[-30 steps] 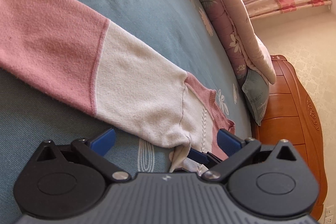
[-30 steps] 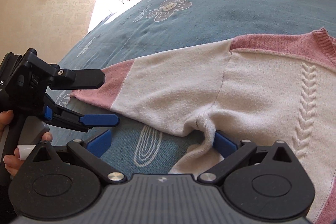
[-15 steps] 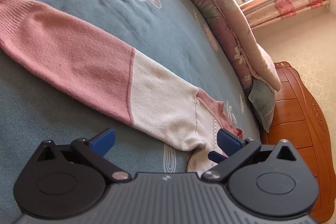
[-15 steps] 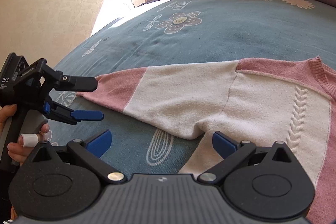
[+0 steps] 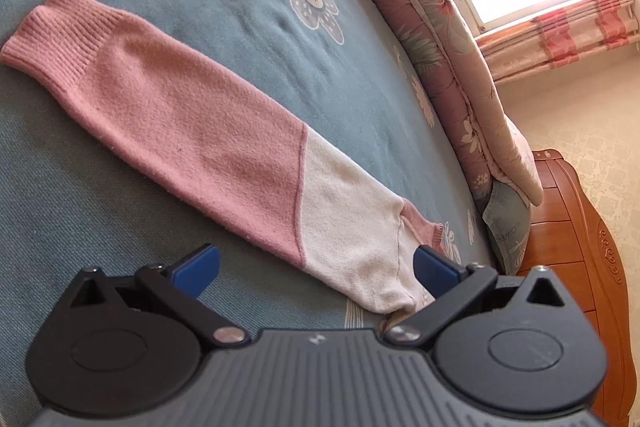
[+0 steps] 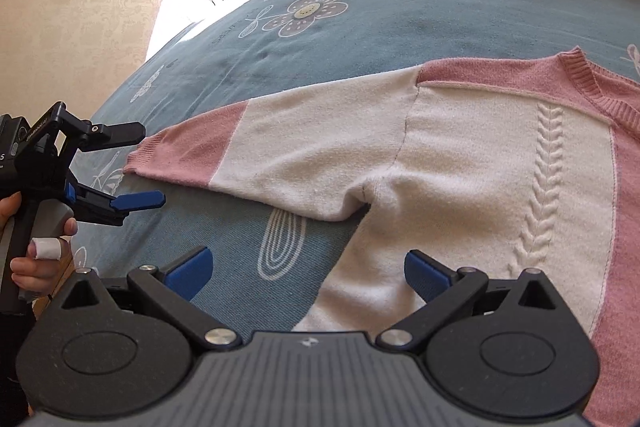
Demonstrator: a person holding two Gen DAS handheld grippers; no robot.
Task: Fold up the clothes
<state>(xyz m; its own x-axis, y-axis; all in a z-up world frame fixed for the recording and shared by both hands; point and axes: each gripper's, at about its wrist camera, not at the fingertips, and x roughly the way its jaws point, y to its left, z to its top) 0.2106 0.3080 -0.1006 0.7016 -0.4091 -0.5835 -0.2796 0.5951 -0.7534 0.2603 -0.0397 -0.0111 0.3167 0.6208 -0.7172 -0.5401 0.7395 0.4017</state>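
The sweater [image 6: 460, 179] lies flat under both tools [image 5: 316, 263] [image 6: 306, 267], their jaws apart.

Readable text is sparse. The pillow [image 5: 507, 227] at the right edge of the left wrist view bears "FLOWER". Small print on the bedspread [image 6: 222, 34], upper left of the right wrist view, is illegible.

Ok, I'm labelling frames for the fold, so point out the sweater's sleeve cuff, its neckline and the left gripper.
sleeve cuff [image 5: 52, 31], left wrist view, on the ribbed pink end.
neckline [image 6: 592, 83], right wrist view, on the ribbed pink collar.
left gripper [image 6: 134, 167], right wrist view, between its open fingers.
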